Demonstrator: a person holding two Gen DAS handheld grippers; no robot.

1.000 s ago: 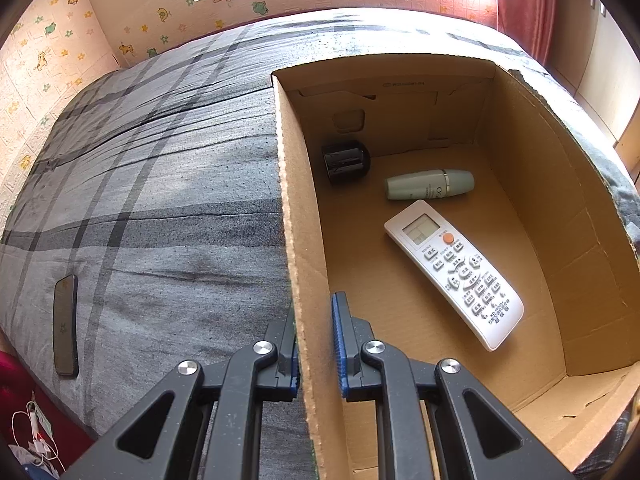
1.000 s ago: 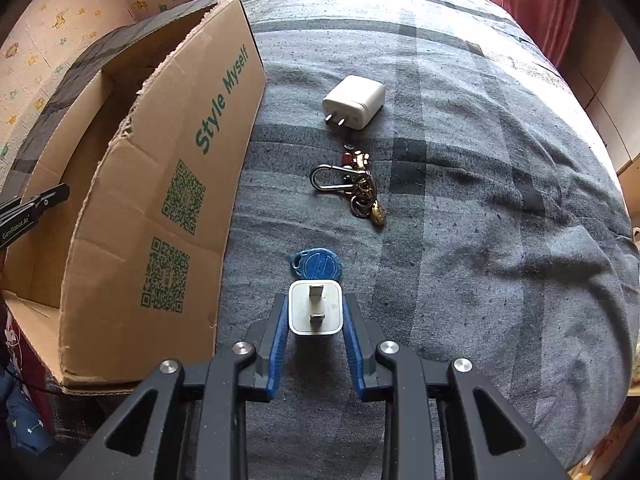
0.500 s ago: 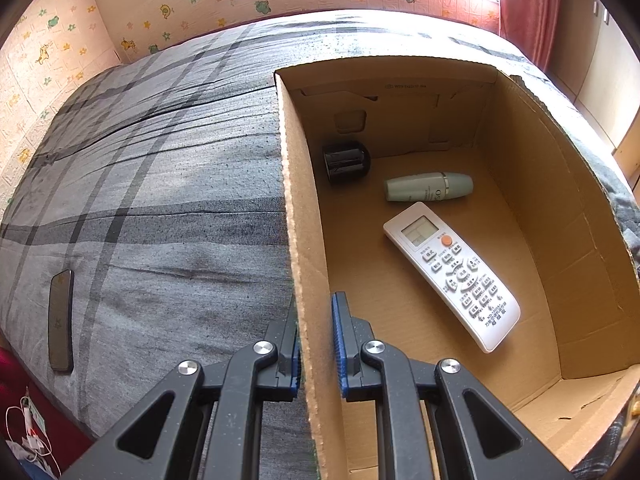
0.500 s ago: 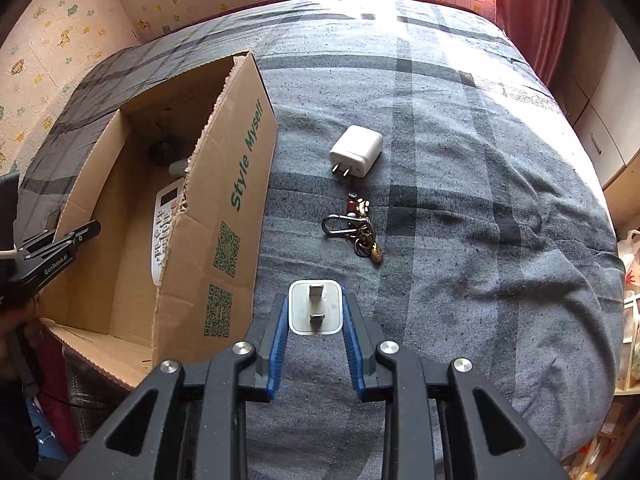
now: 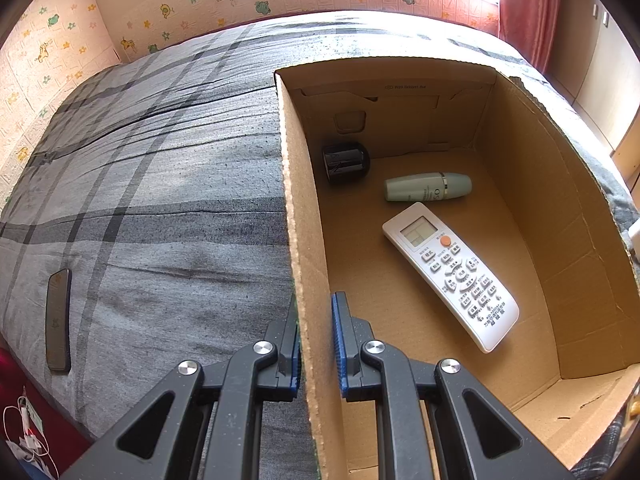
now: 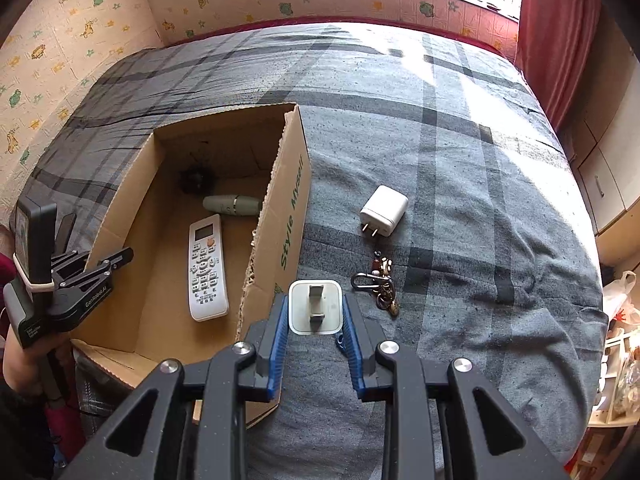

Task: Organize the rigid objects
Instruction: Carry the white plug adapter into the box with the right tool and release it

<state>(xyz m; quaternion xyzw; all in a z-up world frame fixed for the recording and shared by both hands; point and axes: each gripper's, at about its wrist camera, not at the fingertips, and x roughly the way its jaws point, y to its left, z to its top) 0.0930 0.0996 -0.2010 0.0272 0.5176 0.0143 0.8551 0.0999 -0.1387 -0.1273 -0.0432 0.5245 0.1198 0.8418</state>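
Above the grey plaid bed (image 6: 460, 184), the right gripper (image 6: 315, 320) was clamped on a white square plug adapter (image 6: 315, 307), beside the open brown cardboard box (image 6: 276, 216). The left gripper (image 5: 314, 340) pinched the box's wall. Clipping the near wall could knock the adapter loose.
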